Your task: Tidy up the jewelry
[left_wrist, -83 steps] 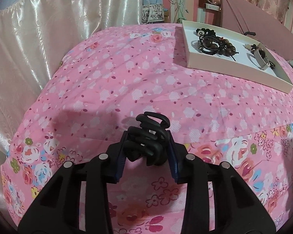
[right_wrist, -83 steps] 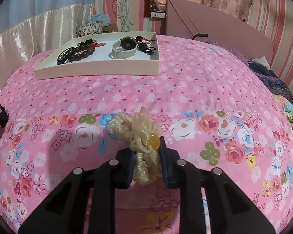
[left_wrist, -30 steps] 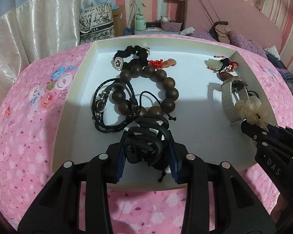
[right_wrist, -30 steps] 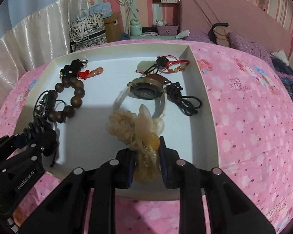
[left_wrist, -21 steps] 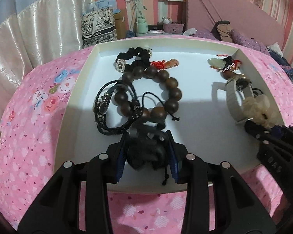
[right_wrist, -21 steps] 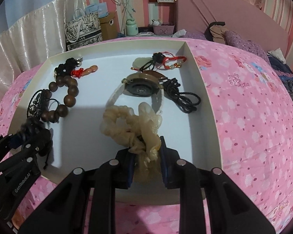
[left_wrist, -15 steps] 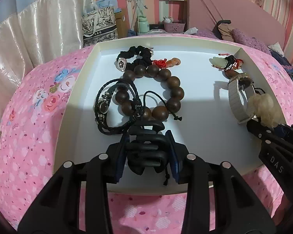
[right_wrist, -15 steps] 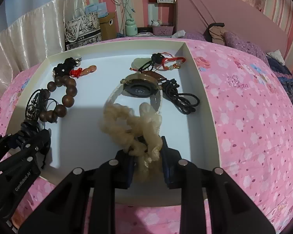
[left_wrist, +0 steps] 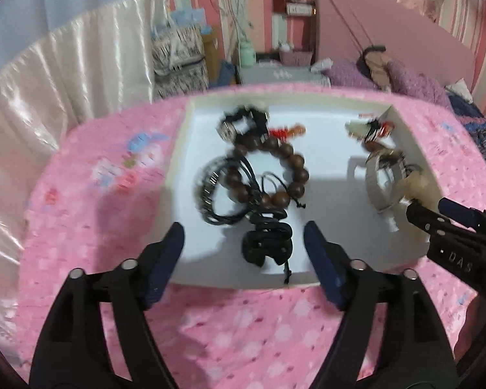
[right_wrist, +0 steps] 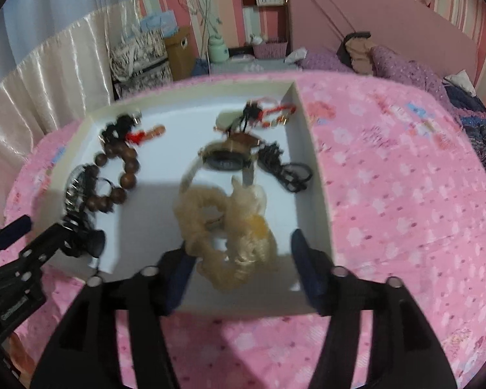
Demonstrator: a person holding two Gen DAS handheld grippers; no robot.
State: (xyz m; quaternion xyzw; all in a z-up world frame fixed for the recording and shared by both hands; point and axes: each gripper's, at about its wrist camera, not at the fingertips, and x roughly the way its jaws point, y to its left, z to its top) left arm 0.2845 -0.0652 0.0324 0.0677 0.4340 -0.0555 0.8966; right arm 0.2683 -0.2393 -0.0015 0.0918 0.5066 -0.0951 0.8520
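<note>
We note both claws over the white tray (left_wrist: 178,162): left gripper (left_wrist: 244,236) jaws opening, the black hair claw clip (left_wrist: 267,241) lying released between them at the tray's 6 o'clock edge; right gripper (right_wrist: 239,246) jaws opening, the cream scrunchie (right_wrist: 230,227) free at 5 o'clock beside the watch (right_wrist: 226,159)

Black claw clip (left_wrist: 267,243) and cream scrunchie (right_wrist: 230,236) lie in white tray (left_wrist: 178,149), near front wall.
</note>
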